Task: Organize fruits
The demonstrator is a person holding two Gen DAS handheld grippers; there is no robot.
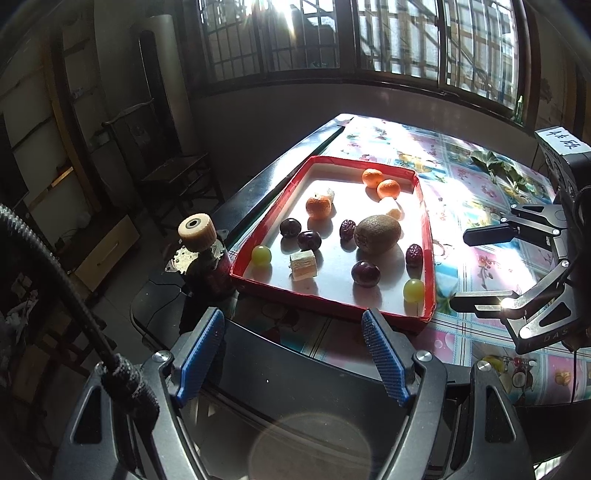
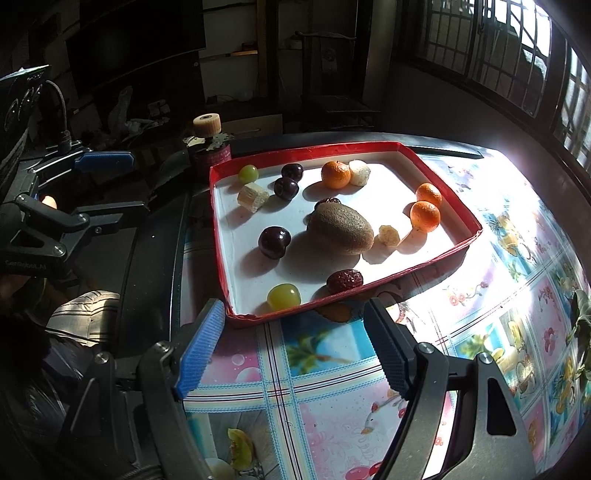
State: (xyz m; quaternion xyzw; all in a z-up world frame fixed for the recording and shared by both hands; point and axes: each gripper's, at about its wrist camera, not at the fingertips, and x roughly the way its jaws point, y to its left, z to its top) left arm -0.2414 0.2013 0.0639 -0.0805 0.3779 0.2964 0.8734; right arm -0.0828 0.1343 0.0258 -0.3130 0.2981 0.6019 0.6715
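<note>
Hovering short of the tray, we hold both tongs angled down toward the table with their jaws spread and nothing between the pads. Our left gripper (image 1: 293,354), blue-padded, hangs over the dark near edge of the table; our right gripper (image 2: 295,347), one pad blue and one black, sits above the flowered plastic tablecloth (image 2: 332,369), just before the tray's near corner.

Beyond the fingertips lies the shallow red-rimmed cardboard tray (image 1: 428,236) with a white floor, holding all the fruit. Nearest us are a green grape (image 2: 283,296) and a wrinkled red date (image 2: 344,279). Behind them sit a dark cherry (image 2: 274,242) and the brown fuzzy kiwi (image 2: 341,229), the largest piece, near the middle. Farther back we see pale cut chunks (image 2: 253,197), two more dark cherries (image 2: 286,188), a second green grape (image 2: 248,174) and three small orange tangerines (image 2: 335,174), two of them touching at the right wall.

Just outside the tray's far left corner stands a dark bottle with a pale ribbed cap (image 2: 207,125). Barred windows (image 1: 406,33) close the background.
</note>
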